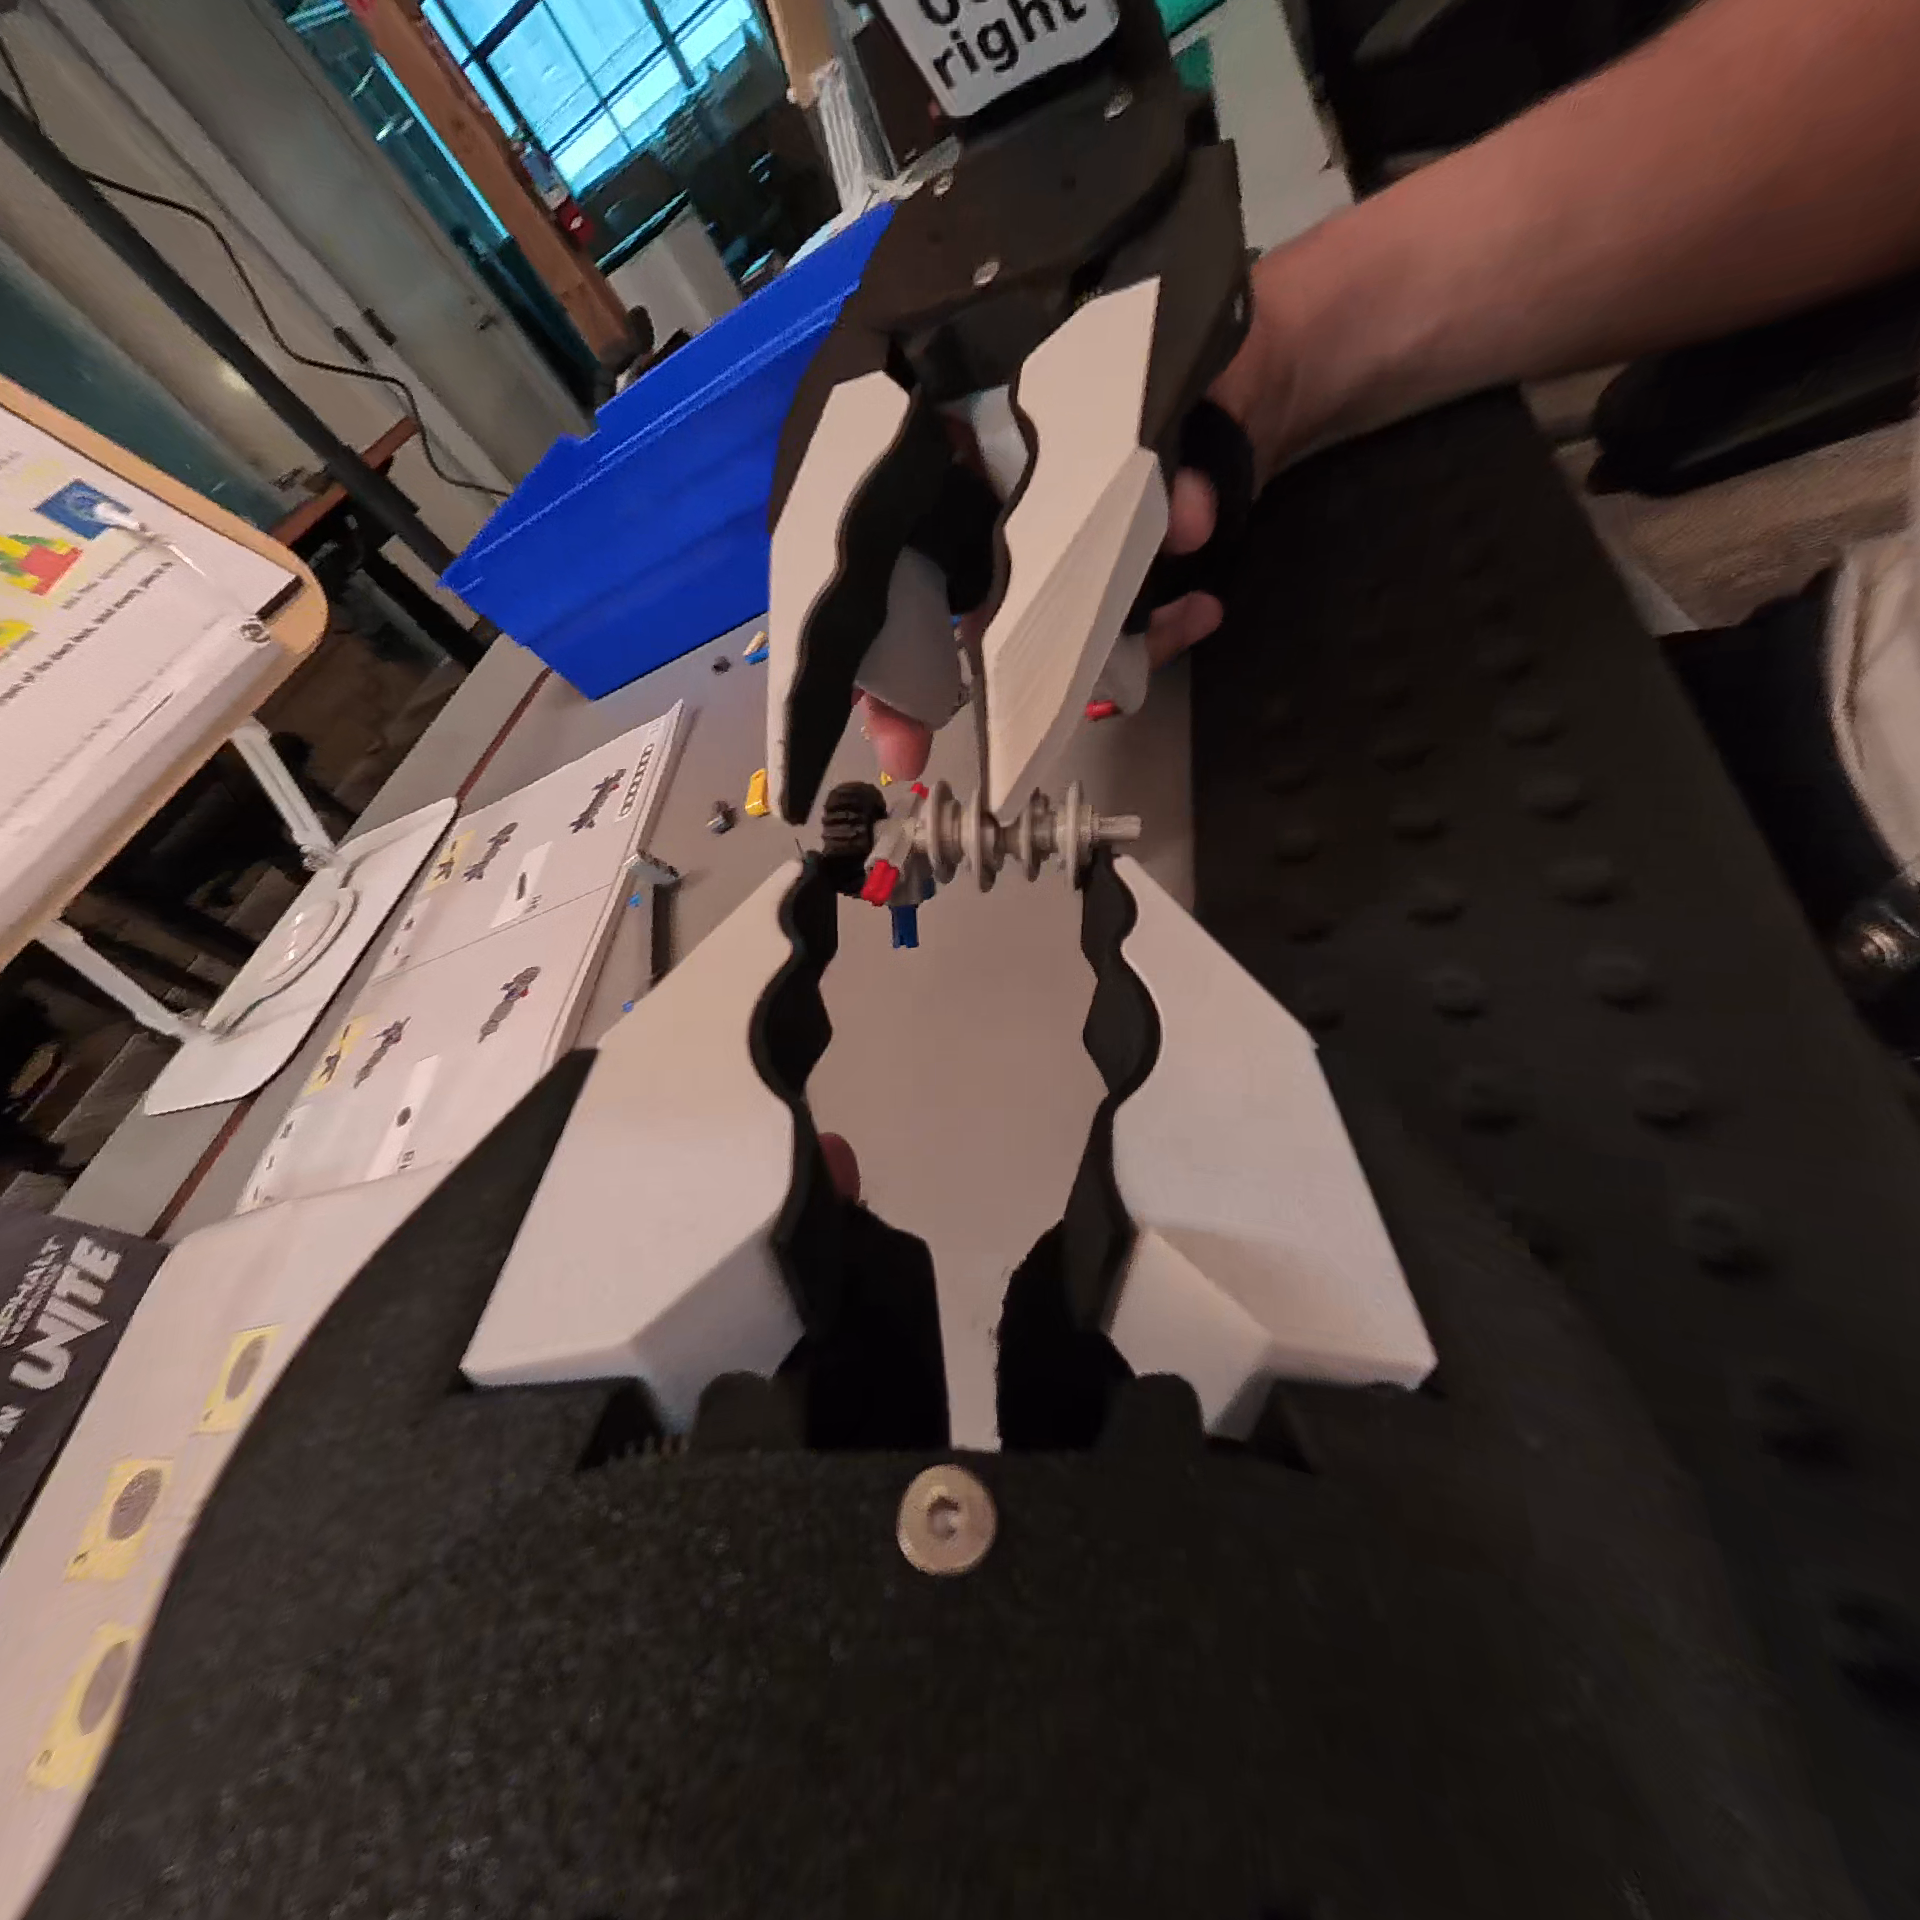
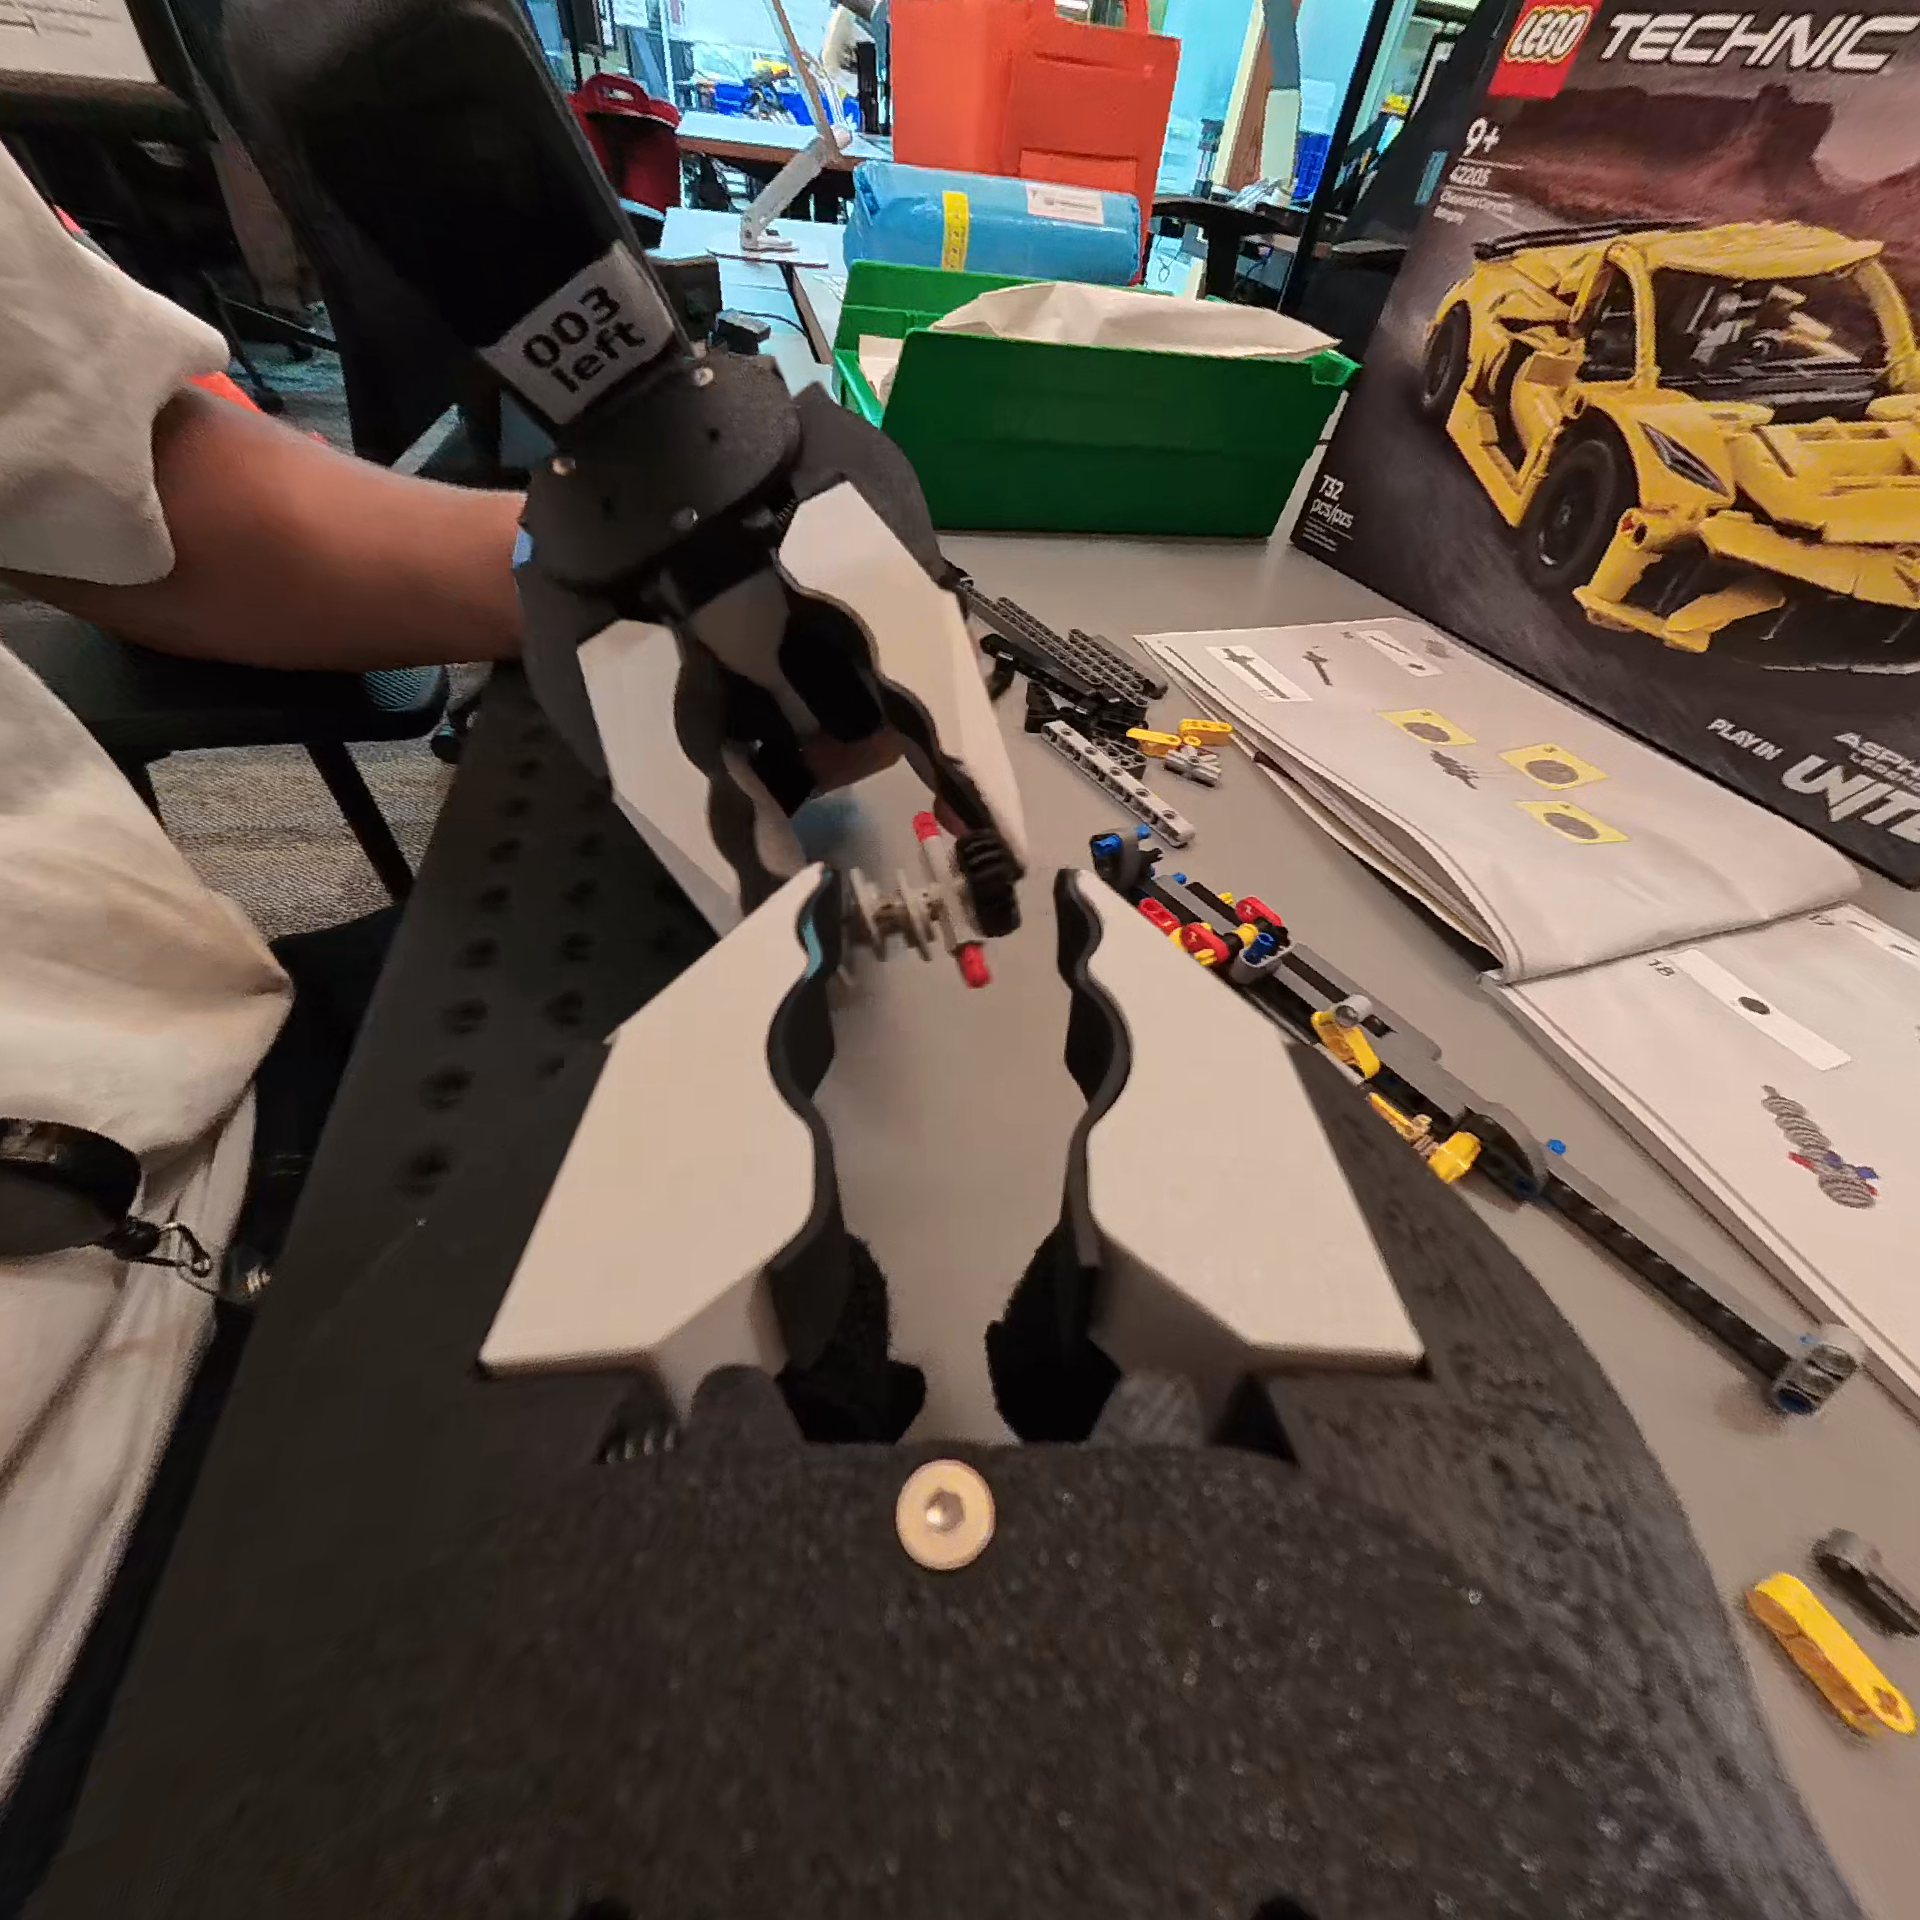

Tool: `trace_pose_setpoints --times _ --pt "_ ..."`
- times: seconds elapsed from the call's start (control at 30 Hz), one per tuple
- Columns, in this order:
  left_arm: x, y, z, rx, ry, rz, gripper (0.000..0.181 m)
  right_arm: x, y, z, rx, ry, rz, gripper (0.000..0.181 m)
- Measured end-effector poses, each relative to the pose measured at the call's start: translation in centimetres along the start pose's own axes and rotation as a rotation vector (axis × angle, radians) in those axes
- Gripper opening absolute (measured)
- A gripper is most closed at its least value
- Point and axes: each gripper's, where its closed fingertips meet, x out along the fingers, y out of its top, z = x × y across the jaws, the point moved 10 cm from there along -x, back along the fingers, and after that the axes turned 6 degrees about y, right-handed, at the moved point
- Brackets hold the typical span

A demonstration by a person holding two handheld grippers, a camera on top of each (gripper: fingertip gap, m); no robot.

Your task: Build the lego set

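The left gripper (image 1: 951, 868) grips the small axle assembly (image 1: 971, 836) lengthwise, one fingertip on the black gear (image 1: 852, 821) at its left end, the other on the grey axle's right end, so its jaws stand fairly wide around it. The assembly carries grey discs along the axle and red and blue pins near the gear, and it is held above the grey table (image 2: 1455, 582).

The right gripper (image 2: 940, 883) meets it from the far side with jaws apart; one fingertip touches the discs, the other reaches the gear, but I cannot tell if it truly clamps.

On the table's right lie a long partly built beam assembly (image 2: 1351, 1049), loose black beams (image 2: 1070, 665) and the open instruction booklet (image 2: 1507, 810), with the set's box (image 2: 1662, 364) and a green bin (image 2: 1091, 436) beyond. A blue bin (image 1: 665, 499) stands at the far left.
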Motion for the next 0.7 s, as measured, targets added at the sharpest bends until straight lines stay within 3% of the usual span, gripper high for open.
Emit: trace_pose_setpoints --times 0.17,0.33,0.4,0.7 --pt "-0.05 -0.27 0.18 0.006 -0.038 0.014 0.047 -0.09 -0.31 -0.21 -0.013 0.057 -0.004 0.030" --pt "-0.17 -0.22 0.29 -0.019 -0.082 0.036 0.047 -0.20 -0.39 -0.38 -0.023 0.095 0.019 0.031" --pt "-0.16 -0.28 0.35 -0.021 -0.091 0.036 0.047 -0.10 -0.41 -0.54 -0.046 0.092 0.028 0.041" --pt "-0.04 -0.49 0.62 0.006 -0.104 0.017 0.047 0.17 -0.77 -0.46 0.034 0.150 -0.017 0.035"
